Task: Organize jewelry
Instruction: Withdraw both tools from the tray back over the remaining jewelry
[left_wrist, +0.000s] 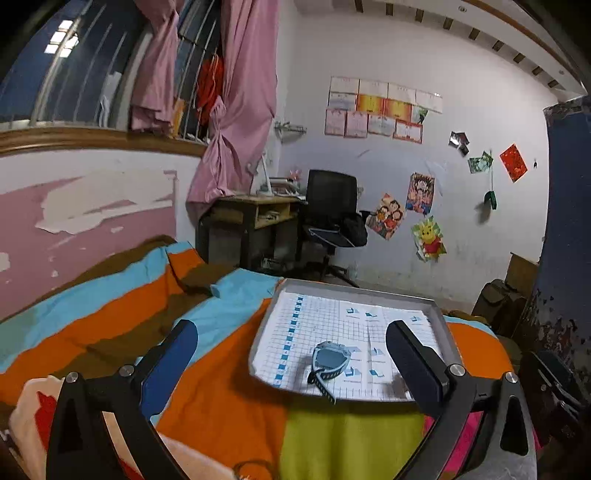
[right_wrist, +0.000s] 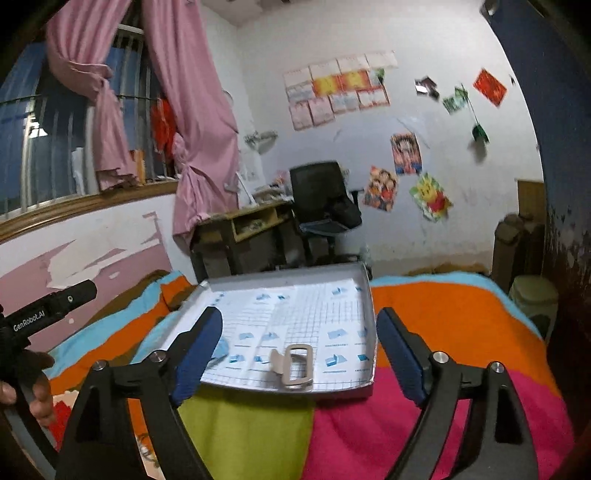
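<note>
A shallow grey tray (left_wrist: 354, 290) lined with blue-and-white grid paper lies on a striped blanket. A grey-blue wristwatch (left_wrist: 330, 360) with a dark strap lies near the tray's front edge. In the right wrist view the tray (right_wrist: 364, 275) holds a beige rectangular clip (right_wrist: 297, 365) near its front; a bit of the watch (right_wrist: 221, 349) peeks out behind the left finger. My left gripper (left_wrist: 291, 341) is open, empty, held in front of the watch. My right gripper (right_wrist: 299, 332) is open, empty, just before the clip.
The colourful blanket (left_wrist: 221, 369) covers the bed. A desk (left_wrist: 255, 210) and black office chair (left_wrist: 332, 206) stand beyond, by a pink curtain (left_wrist: 236, 110). The left handle (right_wrist: 44, 310) and a hand show at the right view's left edge. A stool (right_wrist: 533, 299) stands at right.
</note>
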